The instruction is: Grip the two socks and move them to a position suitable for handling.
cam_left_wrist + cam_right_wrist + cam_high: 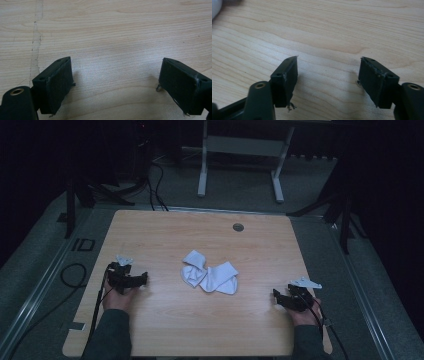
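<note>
**At the near edge, two grippers wait on a crumpled white cloth**

Nearest the person's side of the wooden table [165, 330], two sleeved forearms come in from the bottom of the high view, each hand holding a black gripper low over bare boards. At near left, the left gripper [131, 280] has its jaws spread wide with nothing between them, as its own view confirms; at near right, the right gripper [282, 300] is likewise parted and empty. Farther in, at the middle of the table and well apart from both tools, lies the white cloth [210, 274], bunched into loose folds with raised corners. It looks light, soft and limp, likely to sag and drag rather than keep its shape, and in no danger of breaking. A raised fold or free corner at either side seems the best place to pinch. Beyond it, a small round grommet [238, 227] sits near the far edge, with a white table frame [202, 170] on the floor behind.
</note>
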The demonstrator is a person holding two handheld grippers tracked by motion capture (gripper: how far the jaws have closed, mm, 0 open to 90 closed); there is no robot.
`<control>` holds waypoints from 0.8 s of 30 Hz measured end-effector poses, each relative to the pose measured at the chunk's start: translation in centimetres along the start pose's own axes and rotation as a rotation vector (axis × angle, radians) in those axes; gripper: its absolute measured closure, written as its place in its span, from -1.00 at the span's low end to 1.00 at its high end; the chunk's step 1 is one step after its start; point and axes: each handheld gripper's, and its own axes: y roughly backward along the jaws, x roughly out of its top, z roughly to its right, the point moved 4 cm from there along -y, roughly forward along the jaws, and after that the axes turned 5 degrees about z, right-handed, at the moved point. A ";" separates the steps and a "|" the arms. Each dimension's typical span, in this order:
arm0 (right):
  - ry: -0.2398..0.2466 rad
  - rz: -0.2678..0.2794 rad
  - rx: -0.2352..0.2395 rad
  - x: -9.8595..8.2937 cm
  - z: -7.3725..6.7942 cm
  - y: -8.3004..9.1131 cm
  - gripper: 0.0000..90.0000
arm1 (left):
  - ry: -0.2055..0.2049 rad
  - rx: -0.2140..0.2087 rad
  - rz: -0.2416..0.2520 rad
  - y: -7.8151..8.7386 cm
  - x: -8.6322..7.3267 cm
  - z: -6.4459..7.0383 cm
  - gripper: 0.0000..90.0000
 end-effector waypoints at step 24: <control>0.033 -0.039 0.012 0.9 -1.1 0.7 0.02 | -0.001 0.000 0.001 0.0 0.0 0.0 -0.71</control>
